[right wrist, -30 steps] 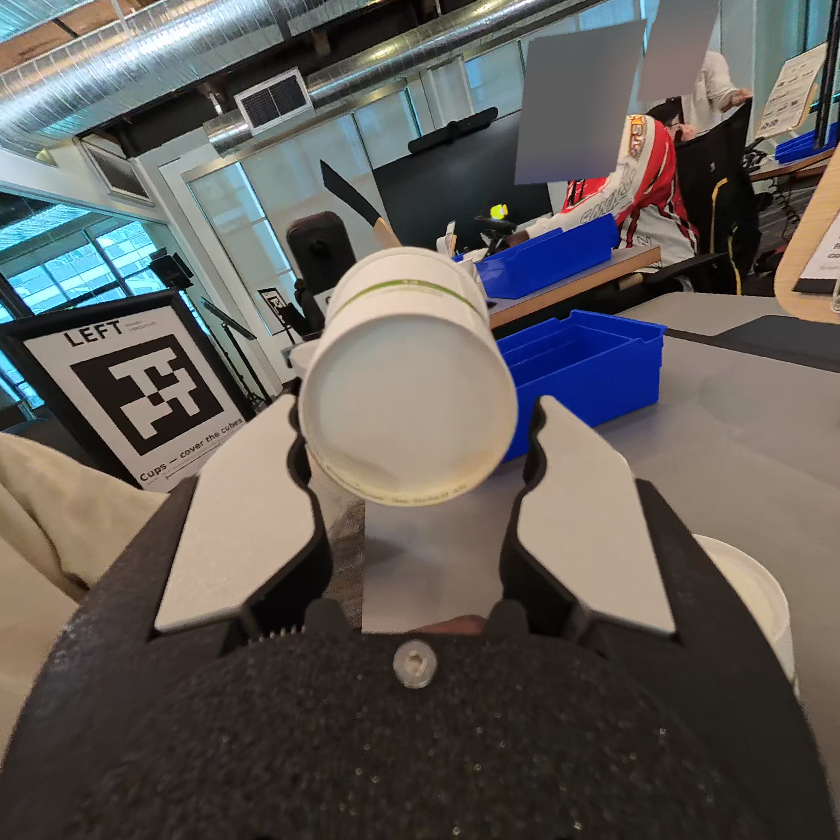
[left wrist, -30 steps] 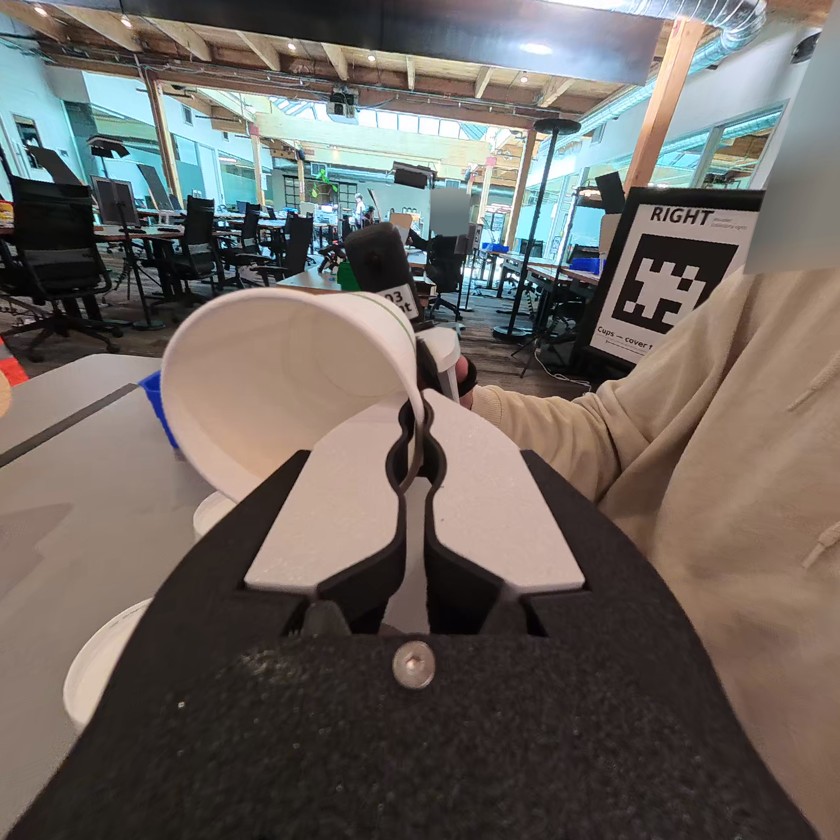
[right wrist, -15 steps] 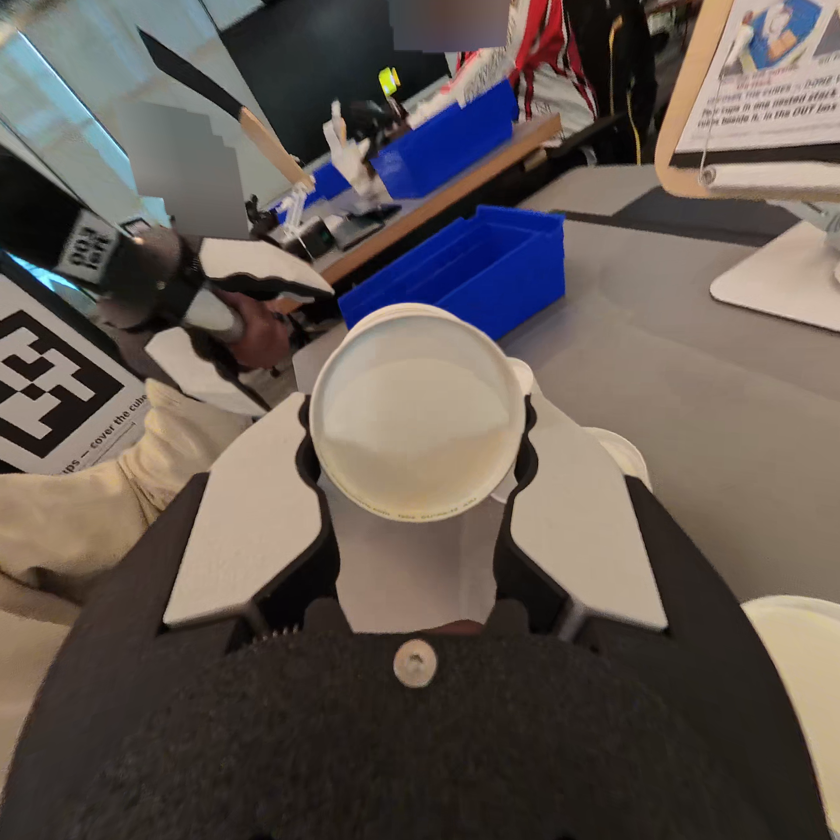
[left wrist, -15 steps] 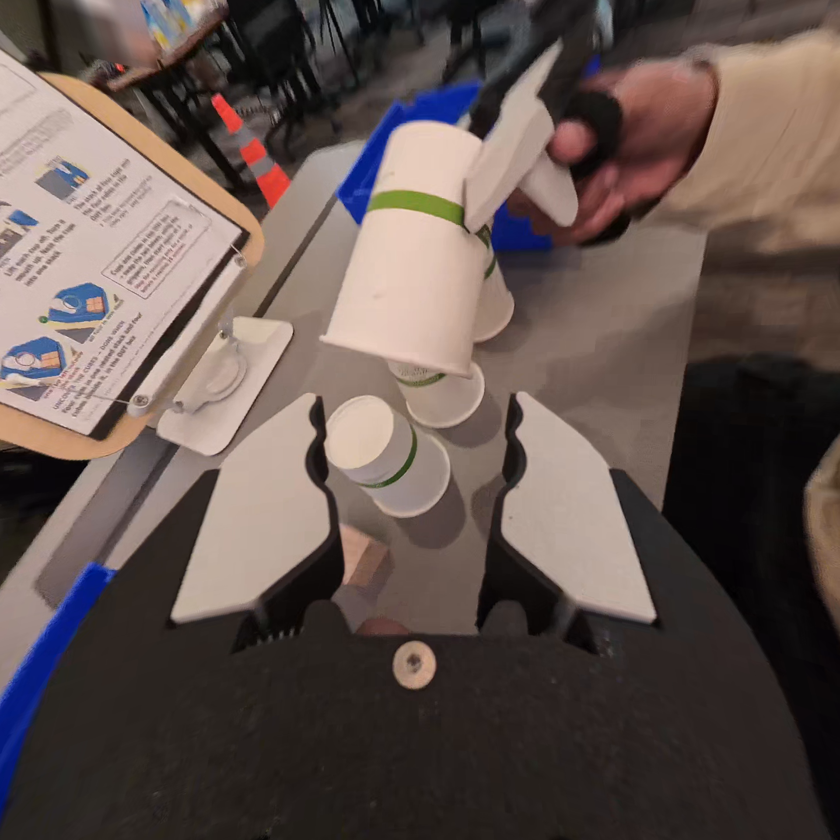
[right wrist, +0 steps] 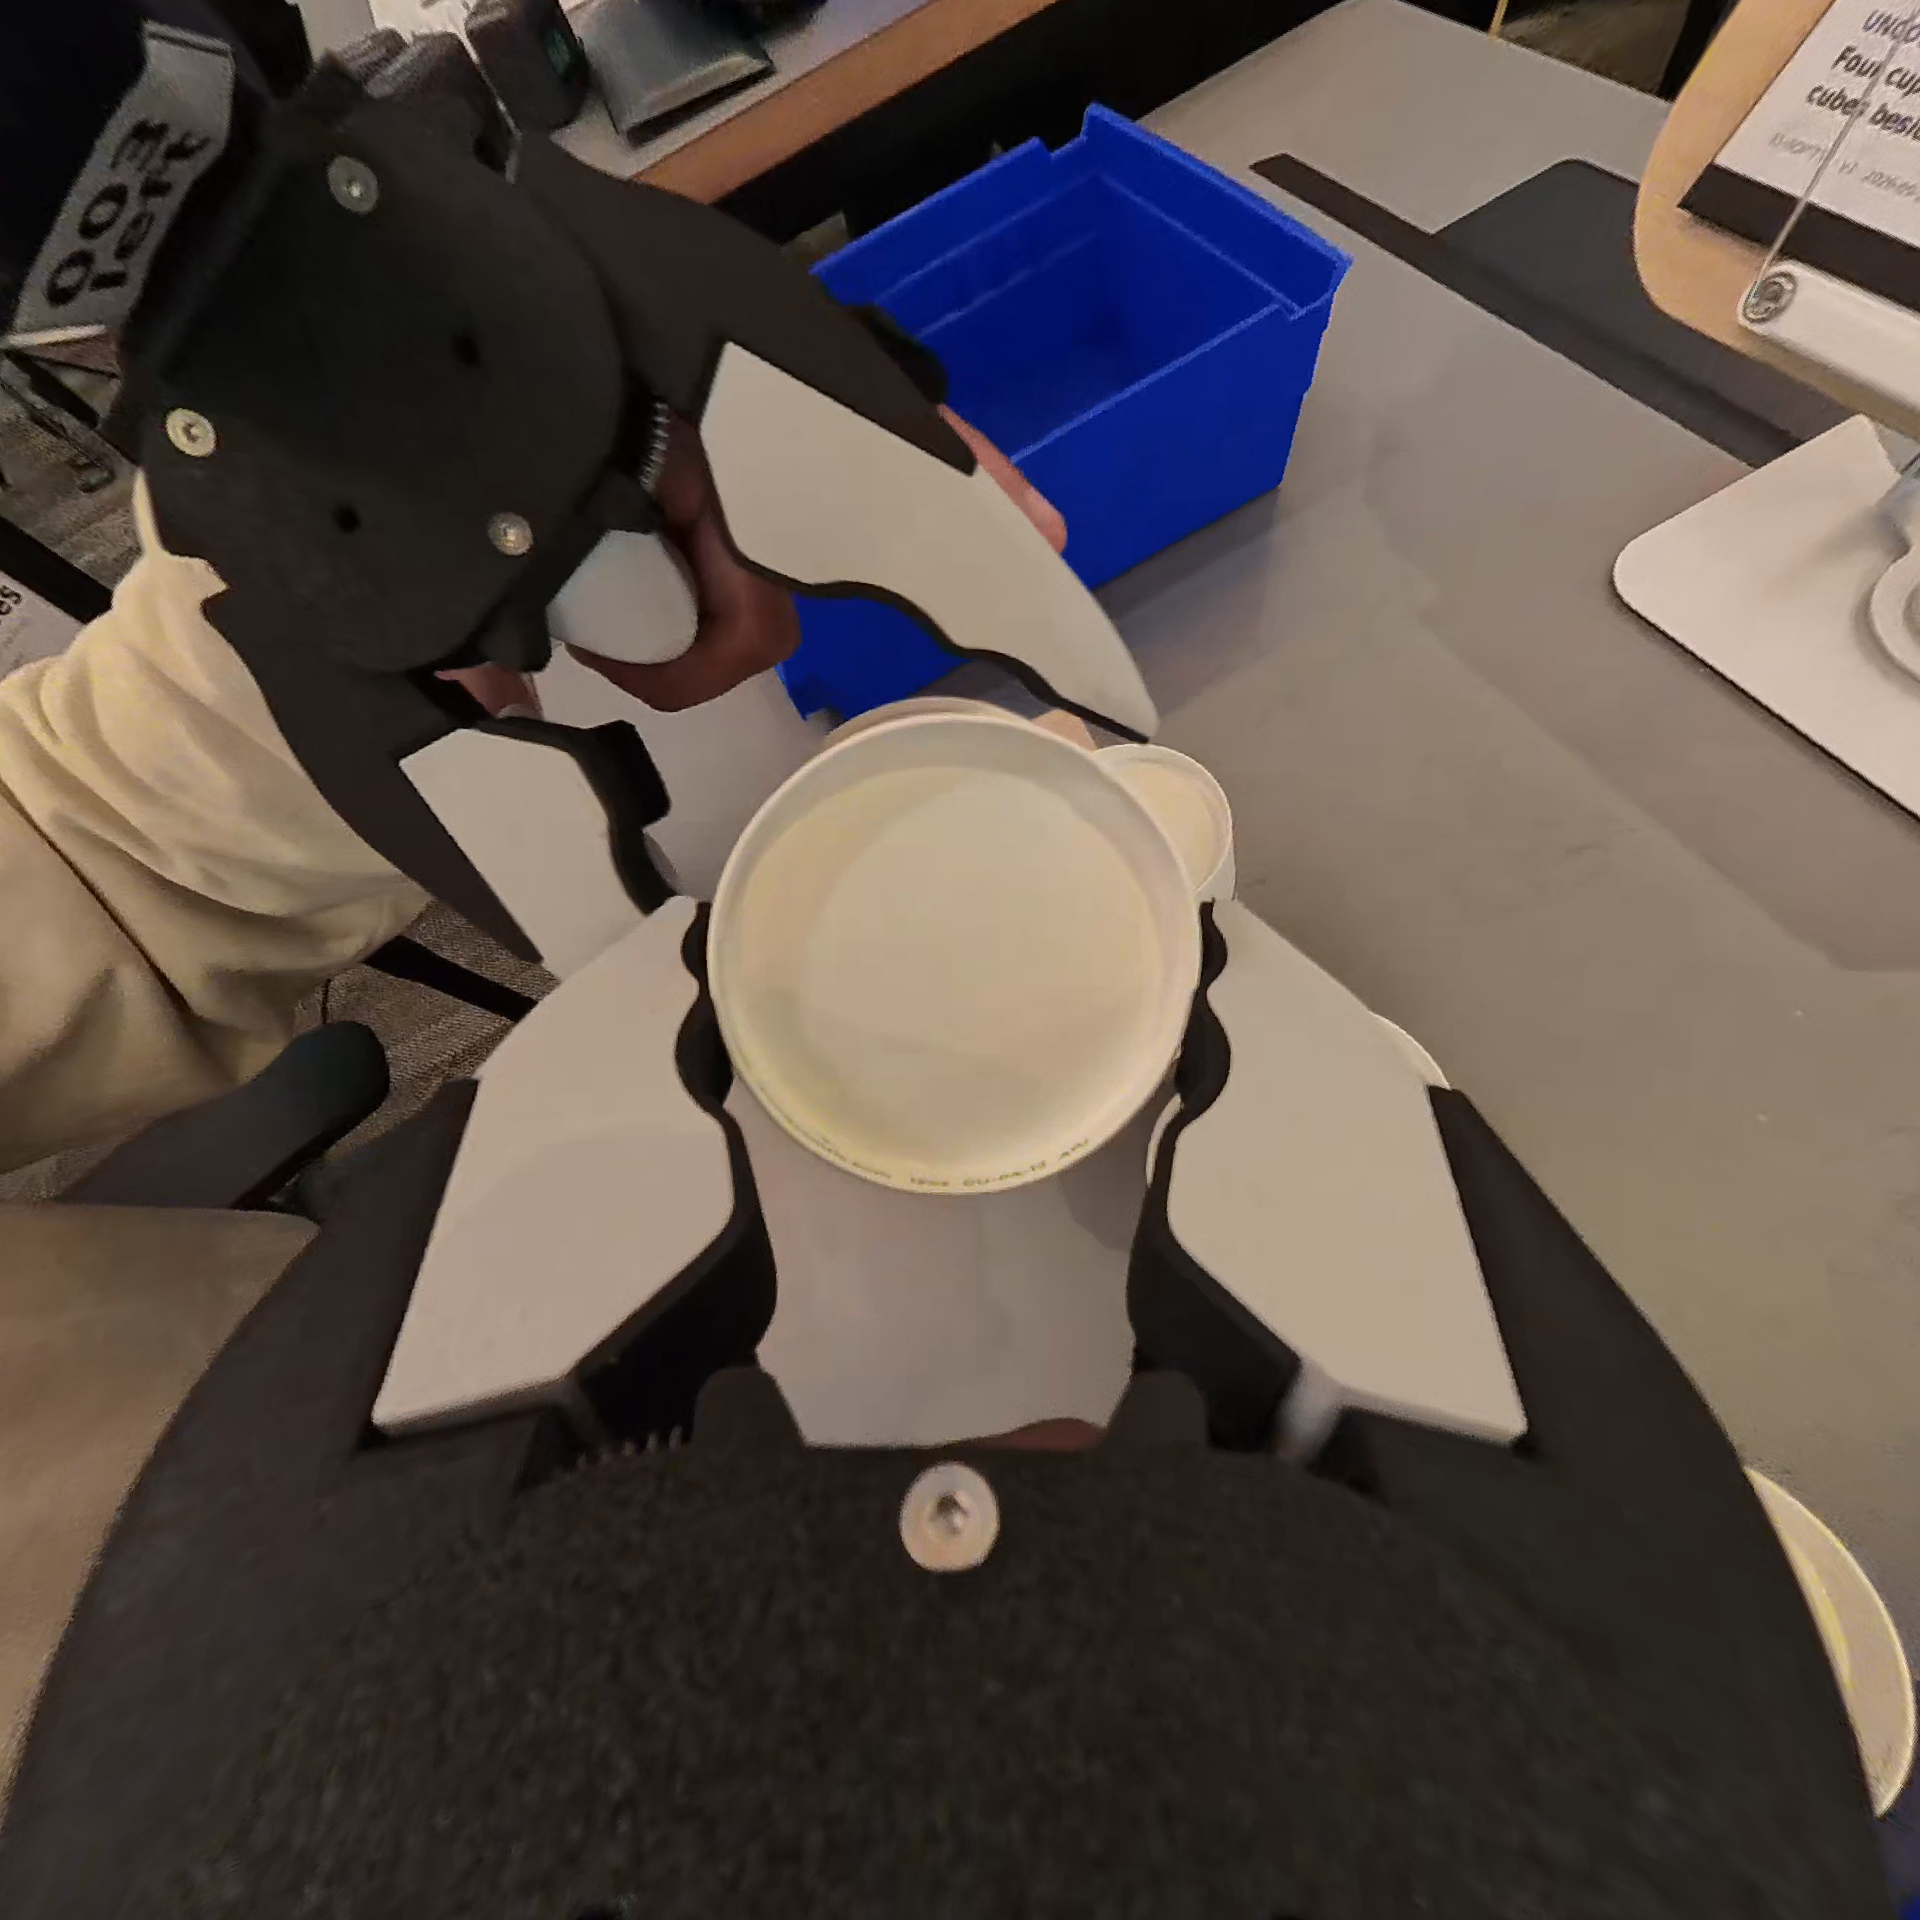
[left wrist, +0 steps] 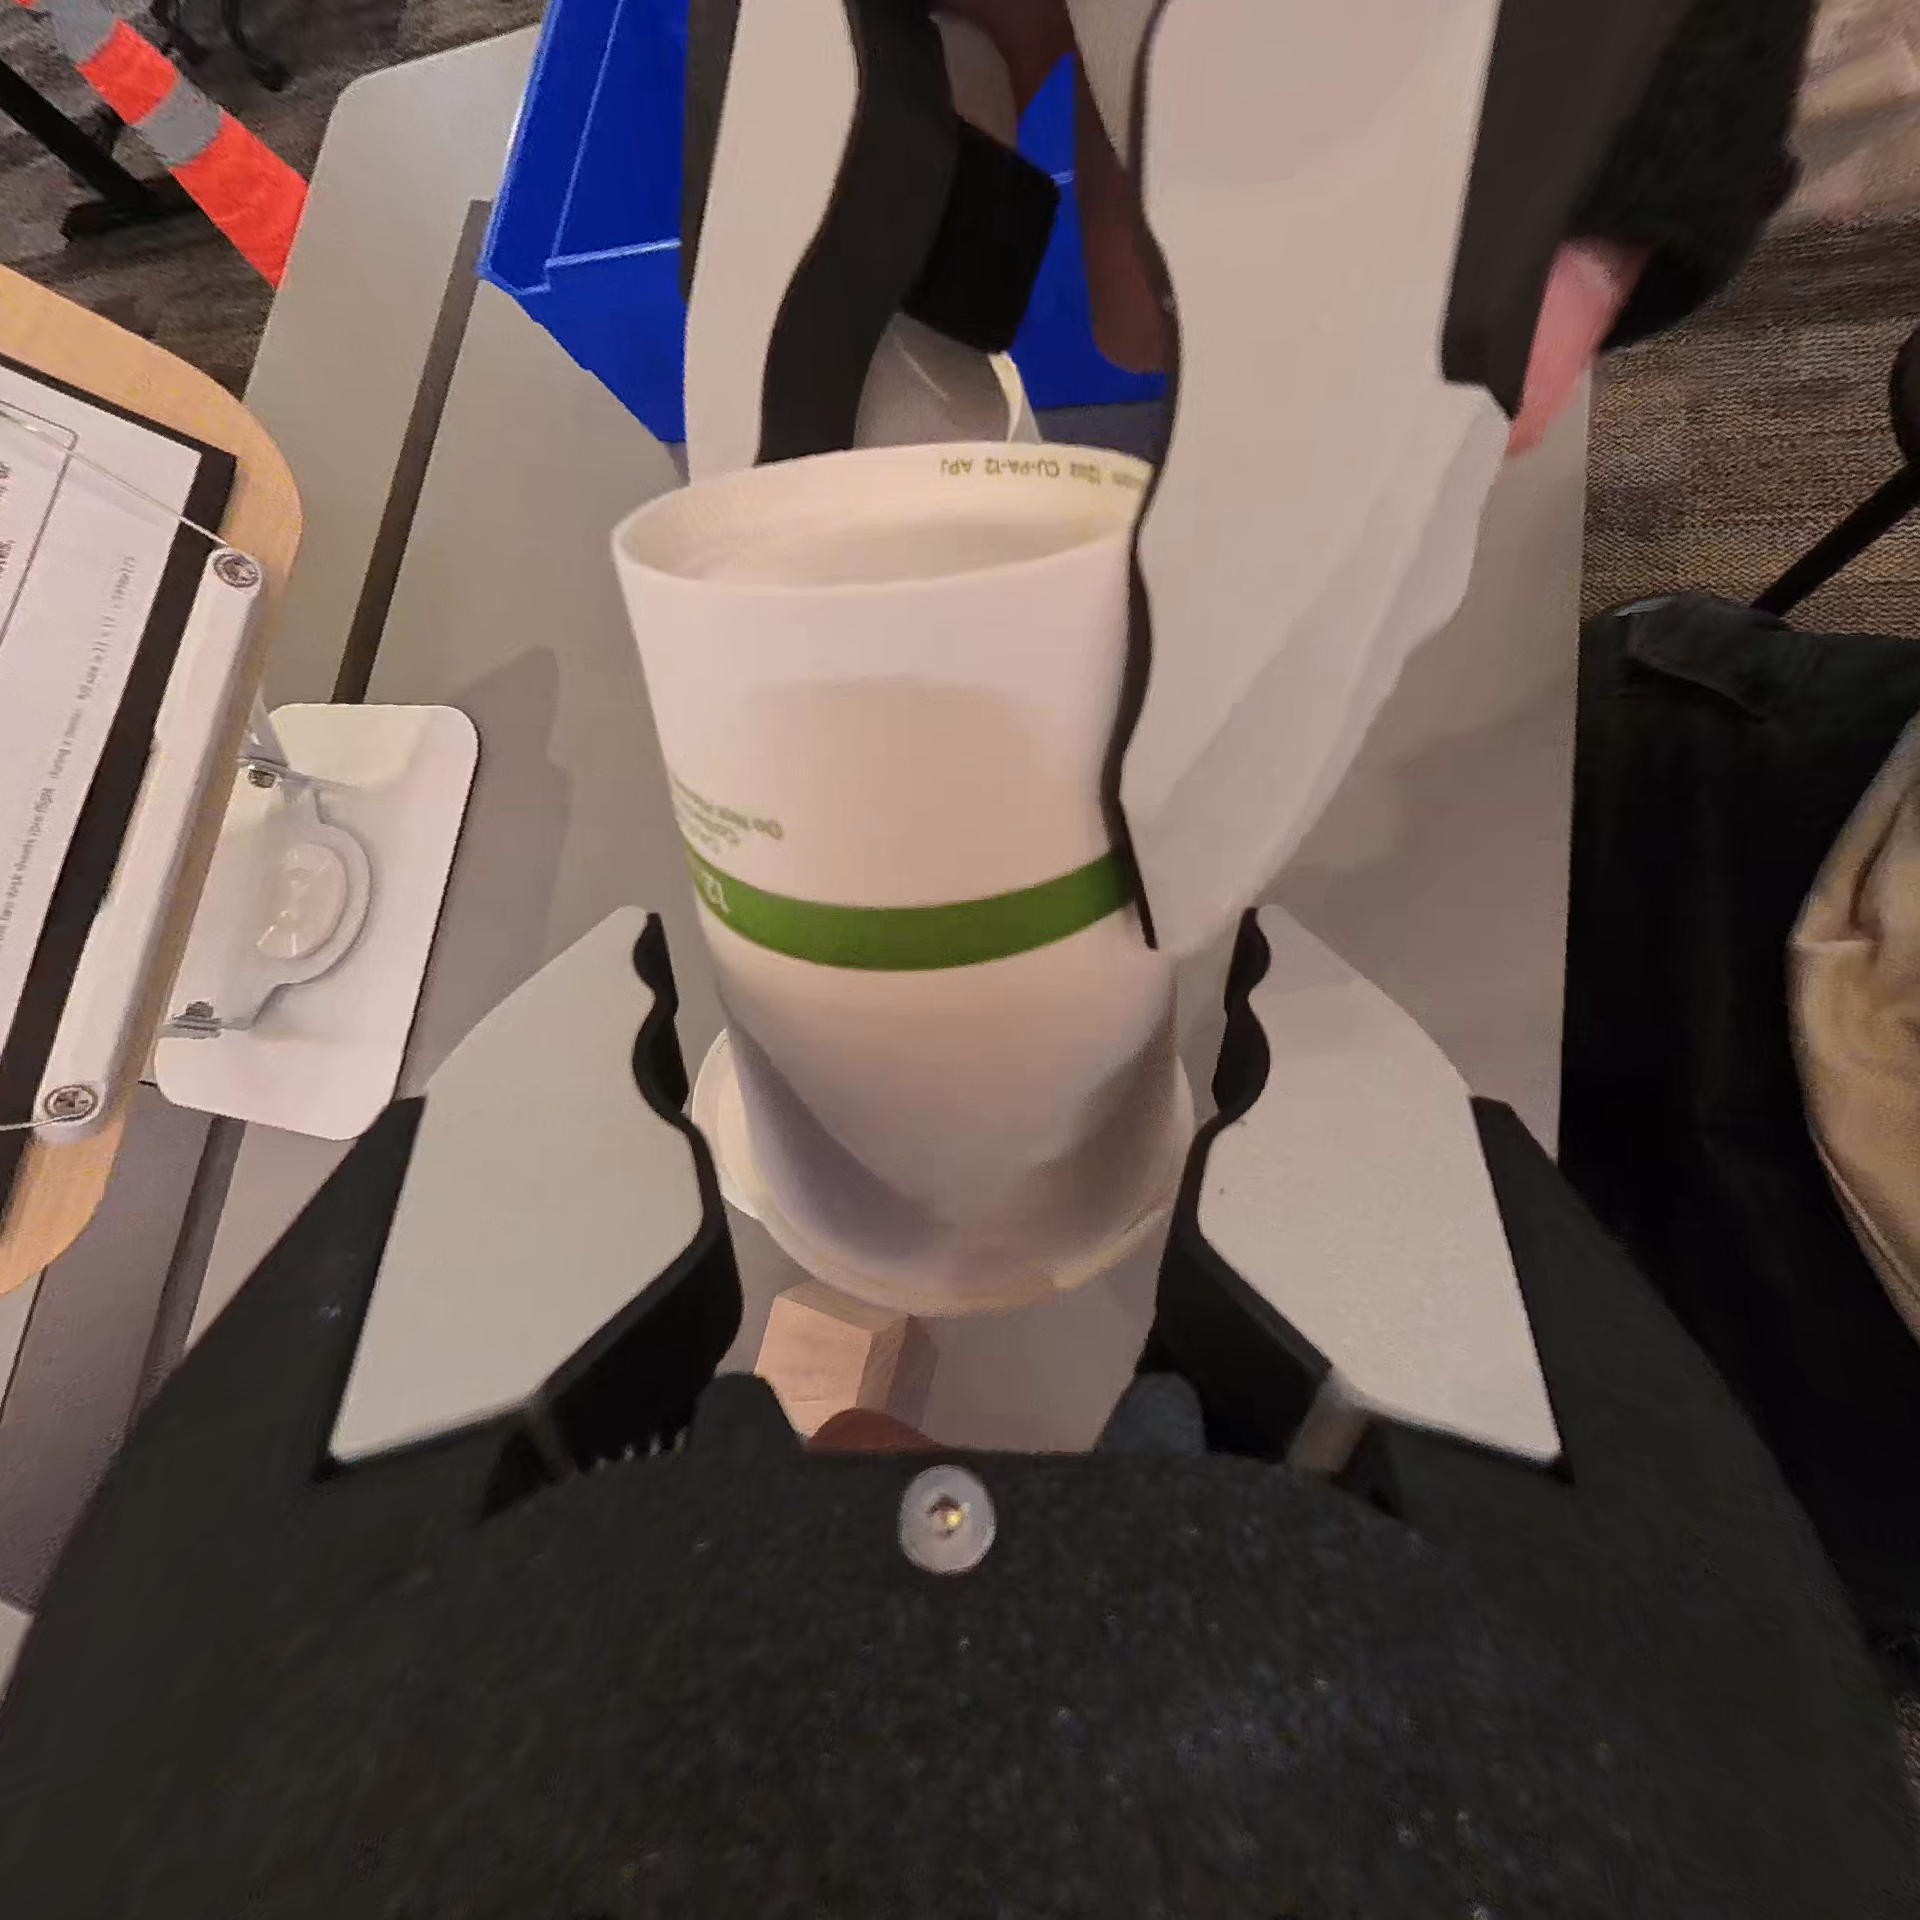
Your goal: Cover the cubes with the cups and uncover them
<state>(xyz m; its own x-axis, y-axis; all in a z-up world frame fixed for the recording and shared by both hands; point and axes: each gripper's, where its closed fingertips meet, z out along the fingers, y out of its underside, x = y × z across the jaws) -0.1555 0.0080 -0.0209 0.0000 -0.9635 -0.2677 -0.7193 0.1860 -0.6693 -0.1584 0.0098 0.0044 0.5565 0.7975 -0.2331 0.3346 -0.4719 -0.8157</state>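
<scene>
Cups in white paper with a green band are the main things here. One upside-down cup [right wrist: 951, 966] sits between the fingers of the right claw [right wrist: 948, 1023], its flat base turned up toward that camera; the fingers close on its sides and grip it. In the left wrist view the same cup [left wrist: 894, 790] hangs tilted over the grey worktop [left wrist: 540, 540], its open mouth low and its base high, with the right claw [left wrist: 966, 675] reaching down from the far side and one pale finger [left wrist: 1278, 623] laid along the cup's right side. The left claw [left wrist: 940, 1049] is spread wide with nothing in its grip; the held cup hangs between its fingers, whether it touches them I cannot tell. Under the held cup a second cup [left wrist: 935, 1247] stands on the worktop, and just near of it a pale wooden cube [left wrist: 831, 1361] lies uncovered. In the right wrist view another cup [right wrist: 1174, 810] shows just beyond the held one, and a further cup rim [right wrist: 1839, 1642] at the right edge. A blue bin [right wrist: 1091, 343] stands on the far part of the worktop, and what shows of its inside holds nothing. A board on a white stand [left wrist: 312, 914] with a printed sheet stands at the left in the left wrist view.
</scene>
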